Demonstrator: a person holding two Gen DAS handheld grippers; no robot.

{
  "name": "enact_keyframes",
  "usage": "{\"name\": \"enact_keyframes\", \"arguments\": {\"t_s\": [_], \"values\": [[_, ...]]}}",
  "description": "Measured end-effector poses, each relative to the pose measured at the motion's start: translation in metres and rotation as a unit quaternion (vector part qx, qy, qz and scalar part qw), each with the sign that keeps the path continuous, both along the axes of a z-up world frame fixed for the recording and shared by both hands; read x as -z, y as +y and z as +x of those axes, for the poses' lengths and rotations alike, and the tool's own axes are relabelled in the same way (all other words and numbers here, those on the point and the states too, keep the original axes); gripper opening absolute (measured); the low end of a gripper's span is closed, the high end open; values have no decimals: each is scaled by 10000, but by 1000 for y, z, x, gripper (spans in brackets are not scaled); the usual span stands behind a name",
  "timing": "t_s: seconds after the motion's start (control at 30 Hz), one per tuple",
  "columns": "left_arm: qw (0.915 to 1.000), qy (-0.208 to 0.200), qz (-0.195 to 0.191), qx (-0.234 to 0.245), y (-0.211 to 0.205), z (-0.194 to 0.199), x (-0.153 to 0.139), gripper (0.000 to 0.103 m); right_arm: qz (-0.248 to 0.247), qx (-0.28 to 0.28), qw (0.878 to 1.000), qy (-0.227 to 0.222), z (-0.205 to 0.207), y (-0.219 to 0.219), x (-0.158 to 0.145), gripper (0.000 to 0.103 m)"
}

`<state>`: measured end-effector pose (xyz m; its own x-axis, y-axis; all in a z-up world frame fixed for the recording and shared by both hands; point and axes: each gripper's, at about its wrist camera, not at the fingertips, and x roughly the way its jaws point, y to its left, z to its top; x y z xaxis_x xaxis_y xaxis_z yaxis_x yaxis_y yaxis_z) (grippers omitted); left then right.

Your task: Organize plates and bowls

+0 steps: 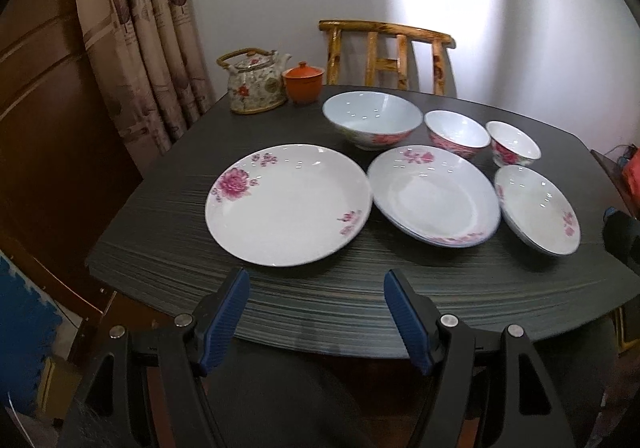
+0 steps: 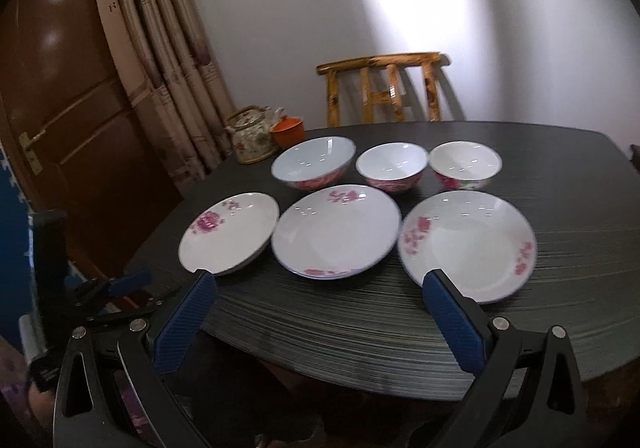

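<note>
a teapot [image 1: 256, 86] and an orange lidded cup [image 1: 303, 82] were seen at the far left corner of the dark table [image 1: 320, 288], with a wooden chair [image 1: 386, 56] behind the far edge and a curtain [image 1: 148, 40] to the left. nothing was found between either tool and the dishes. three plates were laid in the near row: the left plate [image 1: 286, 204] just ahead of the left gripper [image 1: 316, 280], the middle plate [image 1: 434, 196] and the right plate [image 2: 468, 244] just ahead of the right gripper [image 2: 320, 280]. three bowls [image 1: 372, 120] were set behind them, all seen empty. both grippers were held spread wide, gripping nothing
</note>
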<state>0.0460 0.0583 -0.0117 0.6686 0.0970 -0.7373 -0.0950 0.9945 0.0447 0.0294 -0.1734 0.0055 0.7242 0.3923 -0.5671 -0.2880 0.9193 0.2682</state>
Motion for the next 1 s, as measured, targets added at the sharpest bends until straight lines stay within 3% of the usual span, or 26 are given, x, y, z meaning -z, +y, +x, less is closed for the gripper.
{"name": "enact_keyframes", "arguments": {"t_s": [0.17, 0.27, 0.53, 0.6, 0.63, 0.67, 0.8, 1.0], "values": [[9998, 139, -6, -171, 23, 18, -1, 72, 165, -498, 9985, 132, 20, 16, -7, 103], [9995, 226, -62, -213, 39, 29, -1, 72, 329, -838, 9957, 232, 36, 27, -12, 97], [9966, 454, -215, -658, 84, 61, 5, 72, 688, -1684, 9811, 654, 85, 66, -23, 93], [9944, 552, -309, -842, 100, 68, 9, 72, 519, -1880, 9779, 748, 100, 82, -20, 78], [9930, 599, -371, -945, 109, 71, 11, 72, 363, -1954, 9767, 810, 109, 92, -17, 66], [9920, 628, -422, -1008, 115, 72, 12, 72, 285, -2033, 9747, 885, 116, 99, -13, 63], [9861, 740, -810, -1247, 143, 73, 22, 72, 53, -2281, 9669, 1146, 147, 130, 1, 62], [9805, 927, -1212, -1236, 153, 80, 36, 72, -468, -2340, 9617, 1352, 188, 158, 24, 61]]}}
